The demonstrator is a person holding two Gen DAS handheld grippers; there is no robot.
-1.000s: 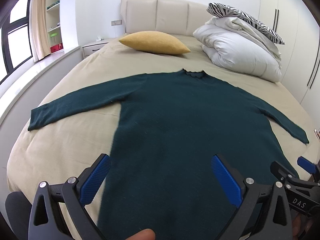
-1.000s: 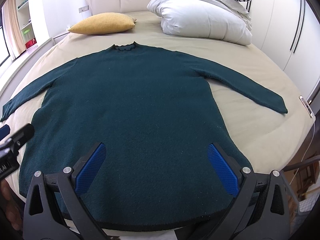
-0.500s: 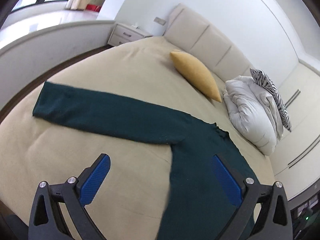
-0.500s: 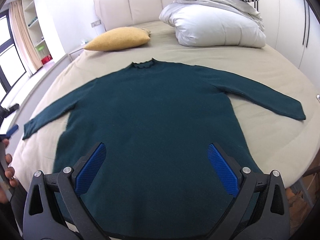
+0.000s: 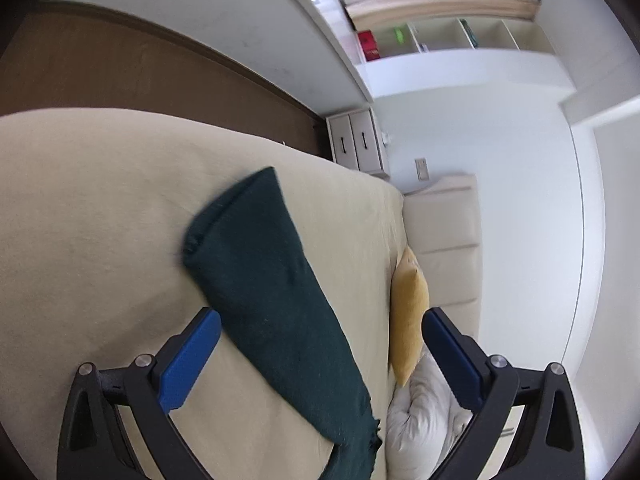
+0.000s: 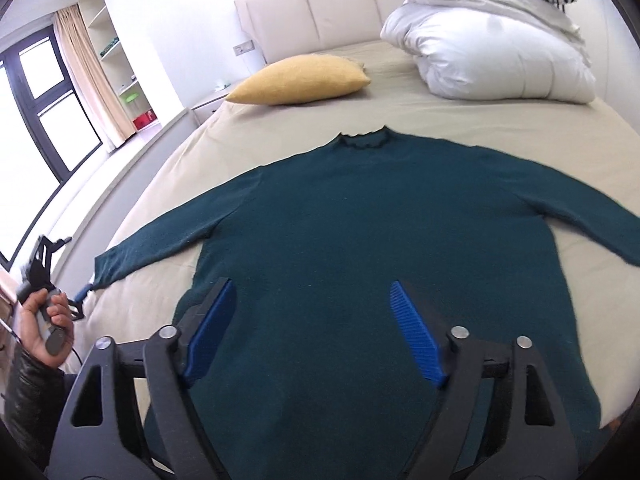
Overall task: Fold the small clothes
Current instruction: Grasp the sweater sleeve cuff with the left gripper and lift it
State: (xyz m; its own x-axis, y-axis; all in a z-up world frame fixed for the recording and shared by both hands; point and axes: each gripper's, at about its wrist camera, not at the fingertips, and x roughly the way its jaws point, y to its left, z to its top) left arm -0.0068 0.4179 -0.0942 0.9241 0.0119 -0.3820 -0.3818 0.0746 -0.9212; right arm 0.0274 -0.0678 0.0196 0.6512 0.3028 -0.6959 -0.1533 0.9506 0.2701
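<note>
Sweater [image 6: 360, 240]: dark green knit, matt, fuzzy. Bed sheet [image 6: 440, 116]: beige cloth, smooth. Pillow [image 6: 300, 80]: yellow rough fabric. Headboard [image 6: 320, 12]: cream padded, slight sheen. Gripper pads [image 6: 416, 336]: blue ribbed plastic.

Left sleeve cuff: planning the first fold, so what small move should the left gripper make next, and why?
Probably ease the left gripper forward and close on the sleeve cuff: its jaws stand open, and the sweater lies flat and unfolded.

Can't make out any readable text, labels, brands or numbers anywhere in either view, top to bottom, left to right. Nothing legible at all.
</note>
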